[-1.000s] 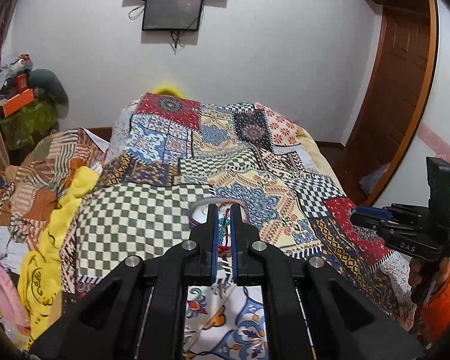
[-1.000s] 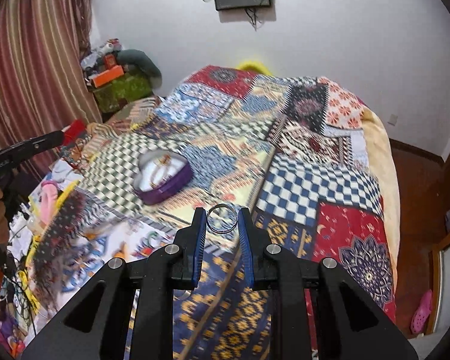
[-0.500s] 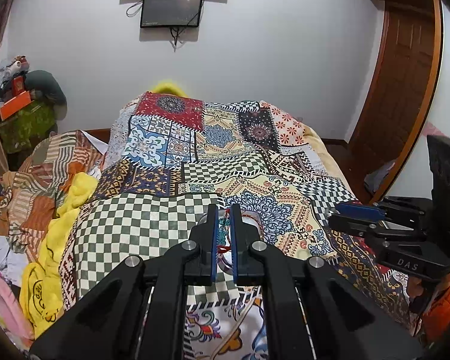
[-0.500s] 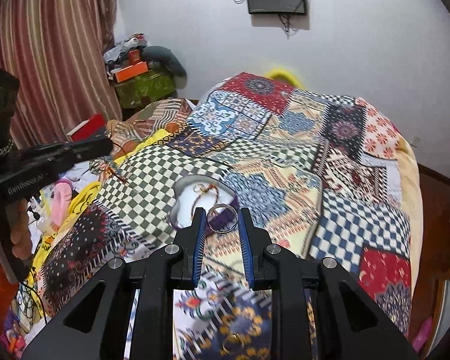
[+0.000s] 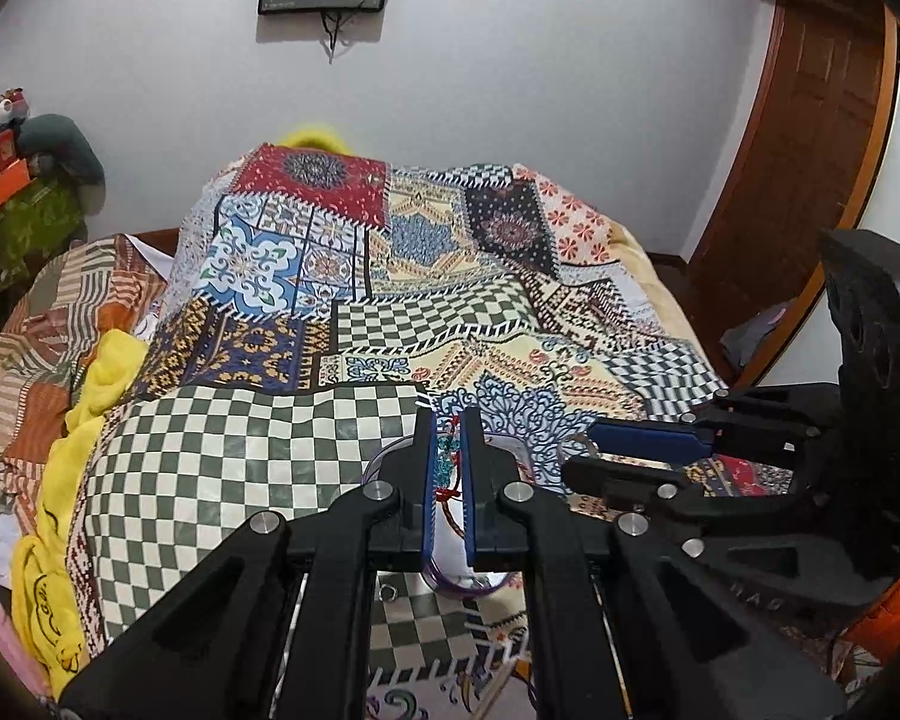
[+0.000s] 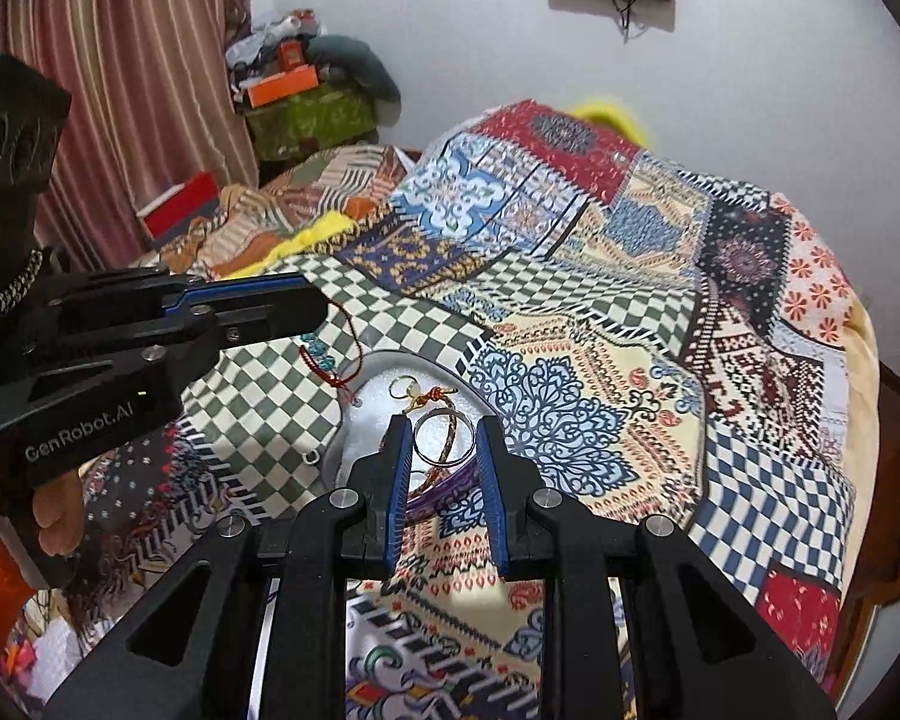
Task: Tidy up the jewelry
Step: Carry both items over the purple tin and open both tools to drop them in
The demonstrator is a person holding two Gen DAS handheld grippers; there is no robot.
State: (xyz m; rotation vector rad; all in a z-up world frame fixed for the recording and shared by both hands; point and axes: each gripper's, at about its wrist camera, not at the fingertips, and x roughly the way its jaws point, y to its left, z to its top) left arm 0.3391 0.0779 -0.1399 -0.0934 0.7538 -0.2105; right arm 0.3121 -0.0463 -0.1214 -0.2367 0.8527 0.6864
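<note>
A purple heart-shaped jewelry box (image 6: pixel 384 396) with a white lining lies open on the patchwork bedspread; a braided bracelet (image 6: pixel 444 444) and a small ring charm (image 6: pixel 403 387) lie in it. My right gripper (image 6: pixel 444 443) is shut on a silver ring (image 6: pixel 471 441) and holds it just above the box. My left gripper (image 5: pixel 448 450) is shut on a red cord bracelet with teal beads (image 5: pixel 444 462); in the right wrist view the cord (image 6: pixel 330 369) hangs from it over the box's left edge. The box (image 5: pixel 456 582) shows under the left fingers.
The patchwork bedspread (image 6: pixel 630 312) covers the whole bed. Crumpled striped and yellow cloths (image 5: pixel 60 372) lie along its left side. A cluttered green box (image 6: pixel 312 114) stands by the curtain. A wooden door (image 5: pixel 810 180) is at the right.
Both grippers have closed in over the heart-shaped box, the right one from the right with its ring, the left one forward with the red cord bracelet. Both grips are unchanged.
</note>
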